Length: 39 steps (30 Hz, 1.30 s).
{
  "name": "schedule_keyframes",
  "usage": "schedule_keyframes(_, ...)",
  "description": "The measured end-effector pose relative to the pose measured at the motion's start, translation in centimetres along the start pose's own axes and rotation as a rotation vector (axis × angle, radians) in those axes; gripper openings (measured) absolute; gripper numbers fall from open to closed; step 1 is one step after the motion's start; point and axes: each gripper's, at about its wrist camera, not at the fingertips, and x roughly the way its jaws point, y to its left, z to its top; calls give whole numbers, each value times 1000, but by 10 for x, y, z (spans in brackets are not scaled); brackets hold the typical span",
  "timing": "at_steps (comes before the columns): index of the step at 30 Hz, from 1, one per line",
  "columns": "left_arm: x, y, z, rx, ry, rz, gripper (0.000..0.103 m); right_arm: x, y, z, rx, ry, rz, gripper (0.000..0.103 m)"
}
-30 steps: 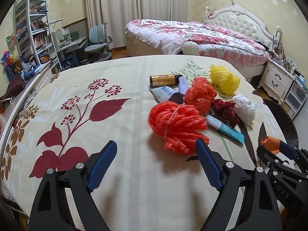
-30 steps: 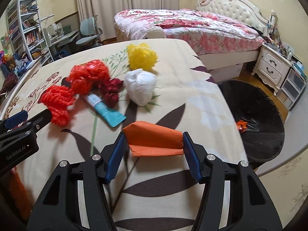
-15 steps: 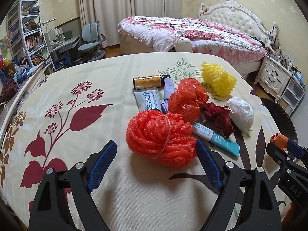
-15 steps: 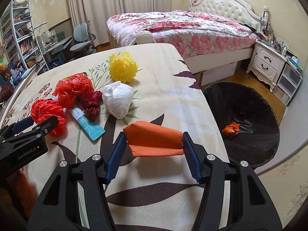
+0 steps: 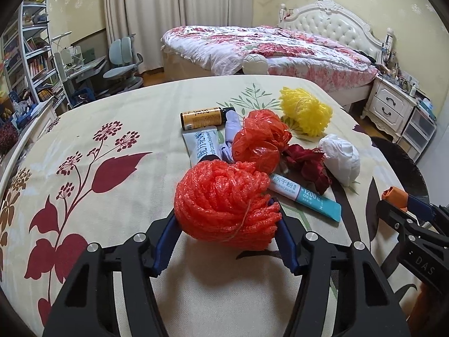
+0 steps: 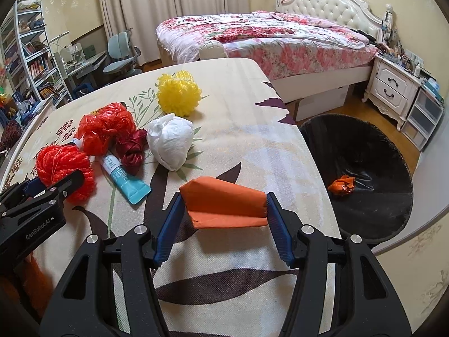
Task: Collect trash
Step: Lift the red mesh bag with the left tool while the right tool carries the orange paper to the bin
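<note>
Both grippers tilt down over the desk (image 5: pixel 118 129). The left gripper (image 5: pixel 224 221) is closing around the red mesh ball (image 5: pixel 224 202) lying there, its pads touching both sides. The right gripper (image 6: pixel 224 213) is clamped on folded orange paper (image 6: pixel 224 205), beside the black bin (image 6: pixel 364 168).

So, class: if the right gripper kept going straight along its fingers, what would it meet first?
Probably the tablecloth just beyond the folded orange paper held by the right gripper; depth is uncertain.
</note>
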Motion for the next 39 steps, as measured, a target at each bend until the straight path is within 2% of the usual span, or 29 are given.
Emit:
schedule_keyframes(12,-31,-1,0,-10,-48,-19,57,-17,-1,2,-5,-38,-5,57)
schedule_keyframes(17,-42,-14,8,8,-84,-38,57,-28,-10,7,8,-67,-25,57)
schedule_keyframes(28,-33,-72,35,67,-116,-148,57,-41,-68,24,80,-127,-146,57)
schedule_keyframes(39,-4,-148,61,142,-124,-226,57,-30,-138,37,170,-144,-256,57)
